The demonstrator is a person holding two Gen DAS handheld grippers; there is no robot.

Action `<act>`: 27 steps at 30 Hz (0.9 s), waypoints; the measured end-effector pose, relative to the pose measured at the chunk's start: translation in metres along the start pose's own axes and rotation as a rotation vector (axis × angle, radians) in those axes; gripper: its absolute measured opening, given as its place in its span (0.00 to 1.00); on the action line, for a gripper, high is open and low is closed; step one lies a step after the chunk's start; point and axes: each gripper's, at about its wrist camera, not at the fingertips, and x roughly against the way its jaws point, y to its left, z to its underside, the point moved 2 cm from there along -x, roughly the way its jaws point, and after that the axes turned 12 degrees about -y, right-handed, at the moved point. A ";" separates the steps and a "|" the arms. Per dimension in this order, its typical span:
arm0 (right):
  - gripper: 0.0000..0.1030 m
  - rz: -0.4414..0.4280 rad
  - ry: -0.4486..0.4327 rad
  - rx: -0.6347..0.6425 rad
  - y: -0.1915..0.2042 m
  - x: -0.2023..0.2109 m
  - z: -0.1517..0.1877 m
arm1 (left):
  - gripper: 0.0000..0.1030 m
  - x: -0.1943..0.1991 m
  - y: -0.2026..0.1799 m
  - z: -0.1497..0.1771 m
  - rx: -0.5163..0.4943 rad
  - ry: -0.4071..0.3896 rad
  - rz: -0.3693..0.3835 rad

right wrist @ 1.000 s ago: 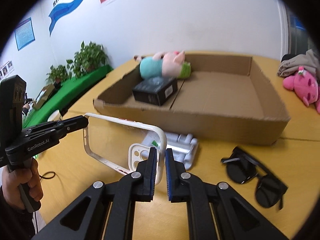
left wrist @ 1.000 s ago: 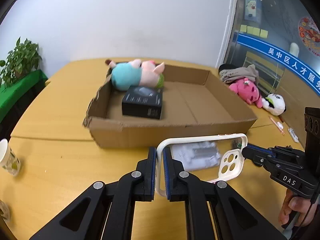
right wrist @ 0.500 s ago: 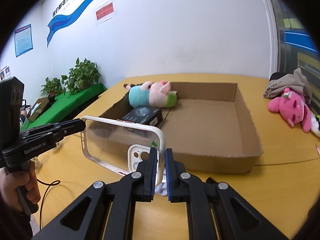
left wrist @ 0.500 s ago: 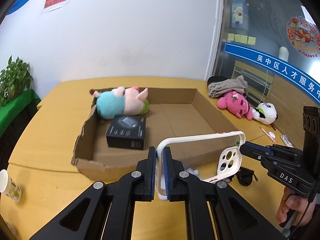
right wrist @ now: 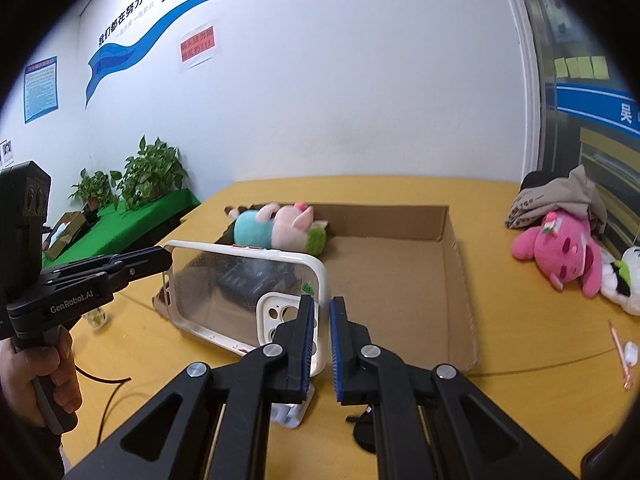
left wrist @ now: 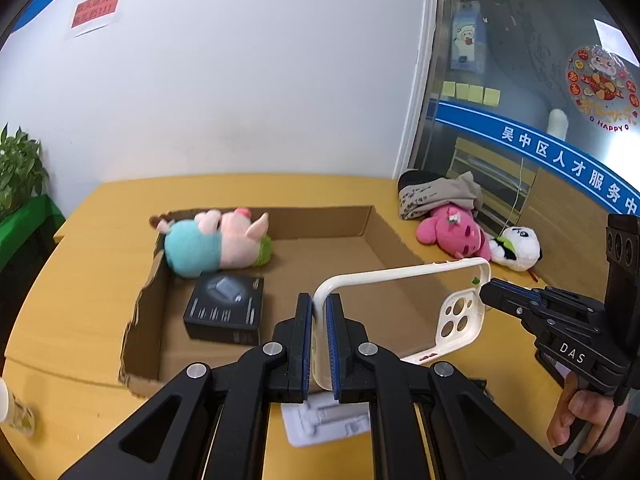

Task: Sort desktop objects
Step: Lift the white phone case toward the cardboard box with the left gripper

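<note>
1. Your left gripper has its jaws clenched on the cream-rimmed clear phone case, held over the box's near edge; your right gripper has its jaws slightly apart, holding nothing, beside the camera end.
2. Below, a white plastic tray waits on the yellow counter.
3. Toward 12 o'clock, the shallow cardboard box already holds a black carton and a pink-and-teal pig plush.
4. At 2 o'clock, a pink plush and a panda plush are unsorted.
5. The handles read "DAS" and "GenRobot.AI".

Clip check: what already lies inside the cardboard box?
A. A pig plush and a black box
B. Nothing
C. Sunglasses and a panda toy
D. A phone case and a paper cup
A: the pig plush and the black box lie inside the cardboard box.
</note>
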 end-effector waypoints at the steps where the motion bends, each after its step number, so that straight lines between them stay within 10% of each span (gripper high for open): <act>1: 0.07 0.004 -0.005 0.001 -0.001 -0.001 -0.004 | 0.06 -0.003 -0.001 -0.005 -0.005 -0.006 0.005; 16: 0.07 -0.004 -0.054 0.013 -0.031 -0.048 -0.073 | 0.06 -0.054 0.007 -0.075 -0.002 -0.034 0.031; 27: 0.07 0.035 0.090 0.050 -0.073 -0.147 -0.102 | 0.06 -0.164 0.019 -0.109 0.049 0.092 0.045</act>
